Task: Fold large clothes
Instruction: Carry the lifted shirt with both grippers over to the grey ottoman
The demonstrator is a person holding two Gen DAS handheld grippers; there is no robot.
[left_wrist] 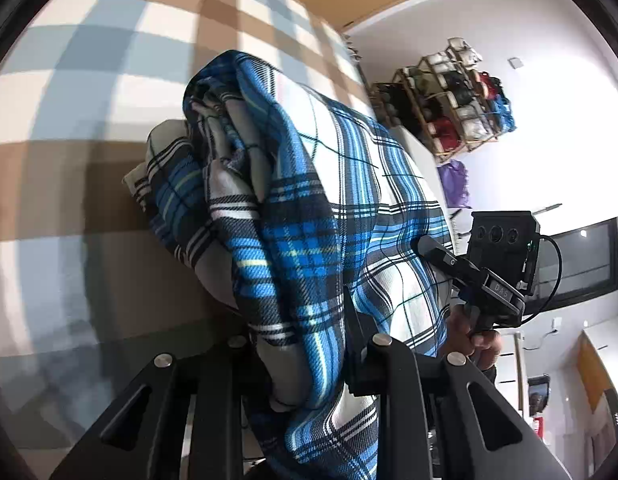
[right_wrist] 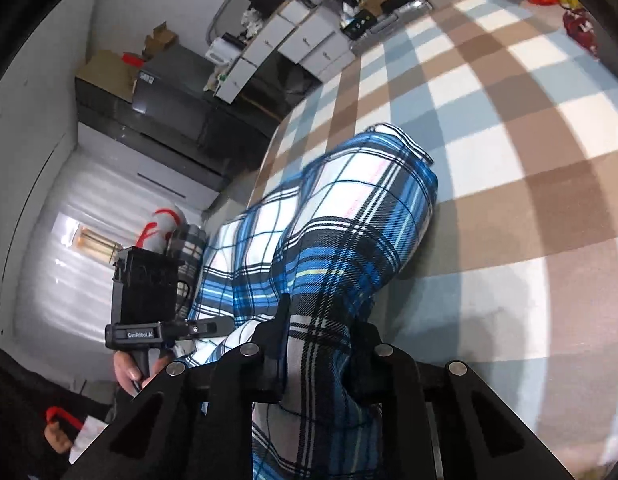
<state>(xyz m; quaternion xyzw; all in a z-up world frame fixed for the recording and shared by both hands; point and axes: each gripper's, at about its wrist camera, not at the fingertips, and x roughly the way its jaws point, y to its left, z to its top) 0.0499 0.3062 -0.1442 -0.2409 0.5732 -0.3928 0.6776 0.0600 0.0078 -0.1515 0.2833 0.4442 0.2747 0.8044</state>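
The blue plaid garment (left_wrist: 309, 200) is clamped at one edge by the left claw (left_wrist: 309, 344) and at another by the right claw (right_wrist: 321, 360), and is held above the checked bed (right_wrist: 509, 140), presumably so that it can be folded.

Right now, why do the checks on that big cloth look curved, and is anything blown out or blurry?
Left wrist view: fisheye bends the checked cover; the wall is glaringly overexposed. Right wrist view: same curving; the plaid garment is motion-blurred at its far edge.
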